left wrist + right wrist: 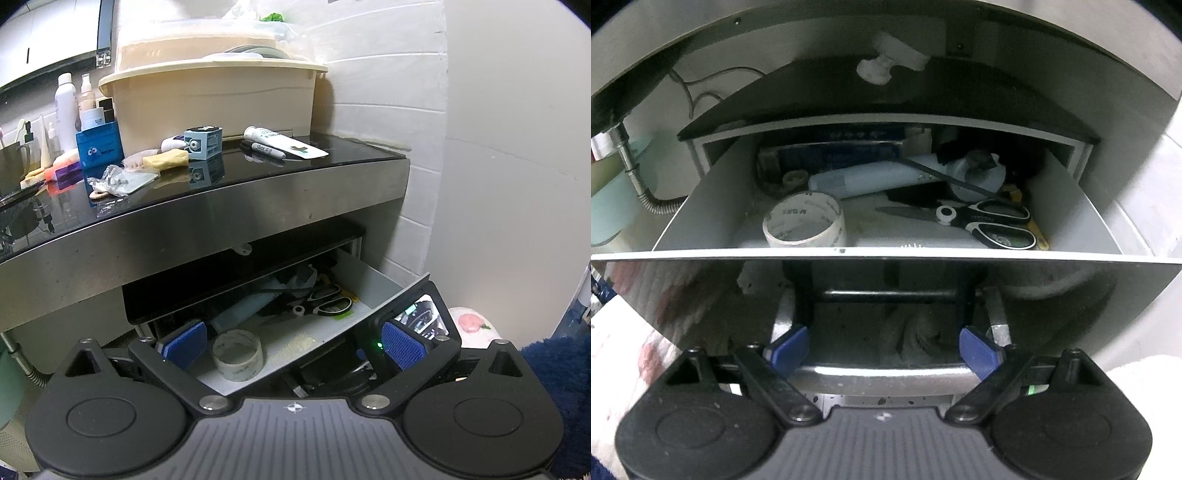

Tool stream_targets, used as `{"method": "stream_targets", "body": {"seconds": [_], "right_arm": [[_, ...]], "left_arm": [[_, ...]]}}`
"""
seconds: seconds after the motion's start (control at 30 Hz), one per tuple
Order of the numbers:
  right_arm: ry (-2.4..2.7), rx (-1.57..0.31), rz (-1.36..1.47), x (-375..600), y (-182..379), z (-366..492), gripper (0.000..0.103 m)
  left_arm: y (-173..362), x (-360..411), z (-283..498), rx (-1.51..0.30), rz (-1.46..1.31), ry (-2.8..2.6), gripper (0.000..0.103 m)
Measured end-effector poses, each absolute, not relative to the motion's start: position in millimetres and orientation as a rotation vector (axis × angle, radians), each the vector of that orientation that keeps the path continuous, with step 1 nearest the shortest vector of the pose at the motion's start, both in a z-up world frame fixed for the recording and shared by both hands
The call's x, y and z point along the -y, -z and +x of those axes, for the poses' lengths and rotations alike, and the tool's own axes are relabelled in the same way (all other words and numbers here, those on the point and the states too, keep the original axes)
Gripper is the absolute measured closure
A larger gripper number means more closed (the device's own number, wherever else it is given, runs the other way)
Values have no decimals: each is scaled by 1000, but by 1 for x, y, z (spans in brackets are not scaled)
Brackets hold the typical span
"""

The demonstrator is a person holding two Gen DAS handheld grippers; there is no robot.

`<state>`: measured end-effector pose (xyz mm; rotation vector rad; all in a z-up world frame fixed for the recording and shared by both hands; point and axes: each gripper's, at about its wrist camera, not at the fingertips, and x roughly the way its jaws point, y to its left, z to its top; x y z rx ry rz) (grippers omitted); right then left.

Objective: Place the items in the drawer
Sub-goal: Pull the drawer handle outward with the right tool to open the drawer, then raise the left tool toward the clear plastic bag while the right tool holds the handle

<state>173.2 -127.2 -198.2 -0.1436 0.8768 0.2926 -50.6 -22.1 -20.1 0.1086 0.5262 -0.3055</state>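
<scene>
Drawer [886,254] stands pulled out beneath the counter [207,206], holding a tape roll [805,221] at front left and scissors [990,221] at right. Right gripper [884,349] straddles the drawer handle [882,373], blue pads apart, not pressing. Left gripper [293,341] hangs wide open over the drawer, holding nothing.

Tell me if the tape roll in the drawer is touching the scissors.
Apart. The right wrist view shows bare drawer floor between the tape roll and the scissors.
</scene>
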Motion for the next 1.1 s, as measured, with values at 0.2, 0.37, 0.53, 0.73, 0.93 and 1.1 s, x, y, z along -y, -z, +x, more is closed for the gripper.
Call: {"method": "stream_targets", "body": {"seconds": [0.2, 0.37, 0.53, 0.73, 0.93, 1.1], "right_arm": [[-291, -902, -149, 125, 198, 180, 14], [-291, -912, -150, 125, 198, 185, 14], [-293, -917, -151, 125, 199, 187, 14], [-296, -924, -154, 126, 200, 186, 14], [-295, -940, -156, 127, 201, 184, 14], [-294, -947, -157, 126, 197, 183, 14]], "left_arm": [[20, 22, -51, -526, 105, 299, 1], [19, 19, -52, -524, 97, 292, 1], [18, 16, -53, -516, 92, 285, 1], [16, 13, -53, -510, 87, 273, 1], [14, 13, -53, -506, 86, 270, 1], [14, 11, -51, -514, 75, 249, 1]]}}
